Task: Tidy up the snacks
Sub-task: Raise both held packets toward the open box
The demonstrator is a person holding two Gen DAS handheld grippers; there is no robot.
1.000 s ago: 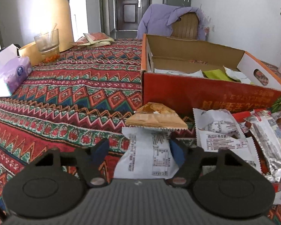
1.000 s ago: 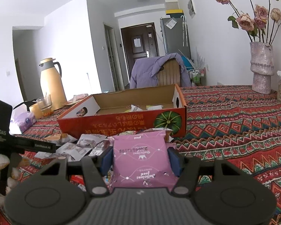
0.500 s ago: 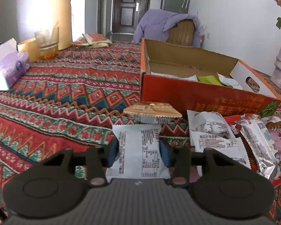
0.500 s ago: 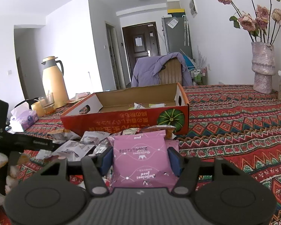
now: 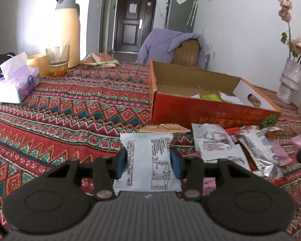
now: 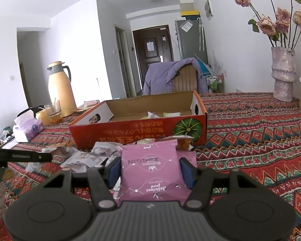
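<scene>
Left gripper (image 5: 148,163) clamps a white packet (image 5: 148,160); right gripper (image 6: 150,170) clamps a pink packet (image 6: 150,172). A few snacks lie in the box (image 6: 138,128); many remain loose (image 5: 250,148) beside it.

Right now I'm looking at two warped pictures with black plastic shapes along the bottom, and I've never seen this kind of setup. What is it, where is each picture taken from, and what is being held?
There is no robot here: a person carries a two-finger gripper in each hand, and a wide-angle camera on each one looks forward along its fingers. The black shapes are the grippers' own bodies.

The left picture comes from the left gripper. Its jaws have just been closing and now press on a white snack packet with printed text.

The right picture comes from the right gripper, which grips a pink snack packet.

Both look across a table under a patterned red cloth. On it stands an open orange cardboard box with a few packets inside, and a pile of loose snack packets lies in front of the box. Further off are a tissue box, a glass, a yellow thermos jug and a vase of flowers.
</scene>
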